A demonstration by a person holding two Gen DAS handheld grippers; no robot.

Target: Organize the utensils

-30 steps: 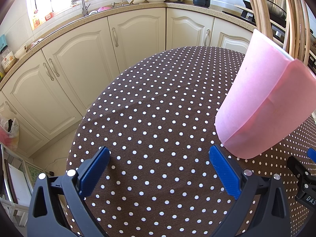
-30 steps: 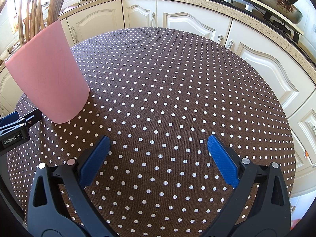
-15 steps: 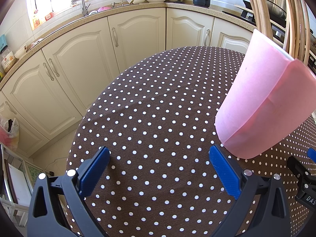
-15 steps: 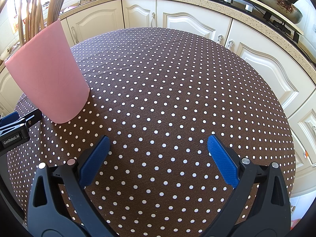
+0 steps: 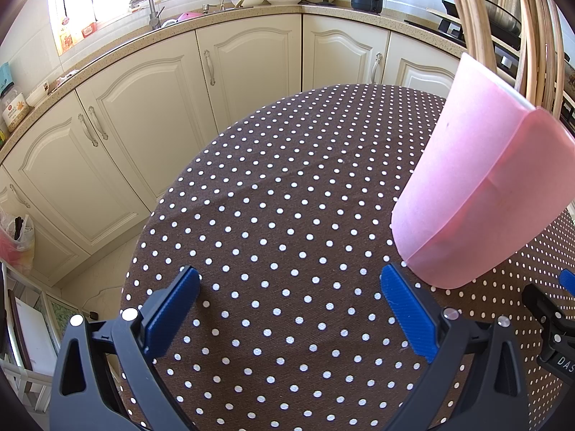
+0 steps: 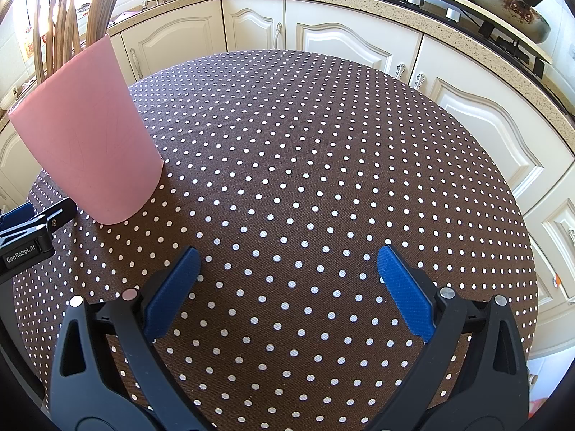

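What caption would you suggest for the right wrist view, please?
Open right tongs hover empty over the polka-dot tablecloth; a pink holder with wooden utensils stands to their left.

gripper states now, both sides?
Left gripper: open, holding nothing.
Right gripper: open, holding nothing.

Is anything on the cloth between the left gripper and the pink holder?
Nothing visible. Only bare dotted tablecloth lies between the open left gripper and the pink holder, which stands ahead to its right.
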